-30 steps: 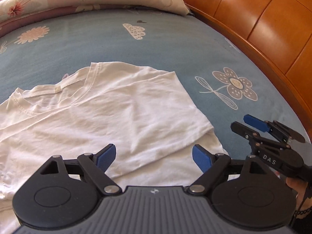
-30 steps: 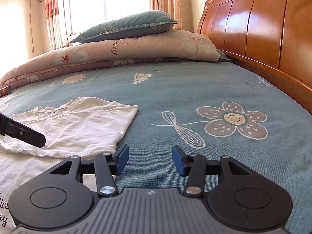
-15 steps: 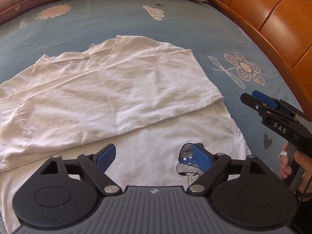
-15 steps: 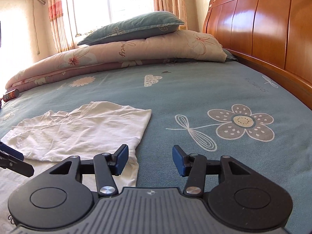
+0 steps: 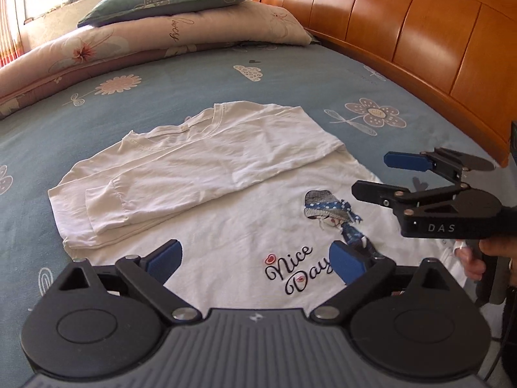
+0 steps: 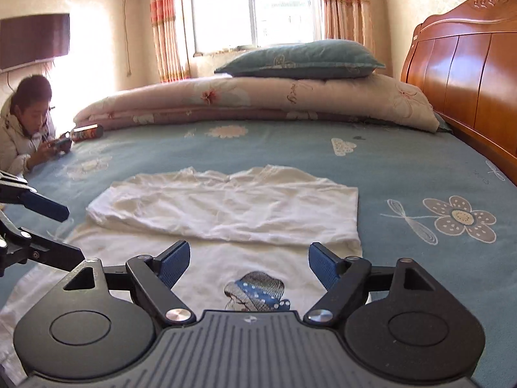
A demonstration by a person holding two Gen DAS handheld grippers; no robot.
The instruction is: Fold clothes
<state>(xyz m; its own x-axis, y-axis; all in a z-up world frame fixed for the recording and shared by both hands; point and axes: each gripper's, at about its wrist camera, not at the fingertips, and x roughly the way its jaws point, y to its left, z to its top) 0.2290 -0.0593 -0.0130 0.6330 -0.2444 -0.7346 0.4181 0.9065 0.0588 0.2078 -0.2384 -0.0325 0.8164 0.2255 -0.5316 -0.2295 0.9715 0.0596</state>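
Observation:
A white T-shirt point(image 5: 226, 174) lies on the blue bedsheet, its upper part and sleeves folded down over the body; the "Nice Day" print point(image 5: 295, 268) and a girl figure show below the fold. It also shows in the right wrist view point(image 6: 232, 207). My left gripper point(image 5: 255, 258) is open and empty above the shirt's lower part. My right gripper point(image 6: 248, 262) is open and empty over the print; it also shows in the left wrist view point(image 5: 381, 174), held at the shirt's right edge.
A folded floral quilt point(image 6: 258, 97) with a teal pillow point(image 6: 300, 59) lies at the far end of the bed. The wooden headboard point(image 5: 404, 38) runs along the right. A person point(image 6: 26, 126) leans on the bed's left edge beside a can point(image 6: 87, 132).
Both grippers have pulled back and risen from the shirt, so more of it and the print shows. The right gripper's jaws have opened wider. The shirt lies as before.

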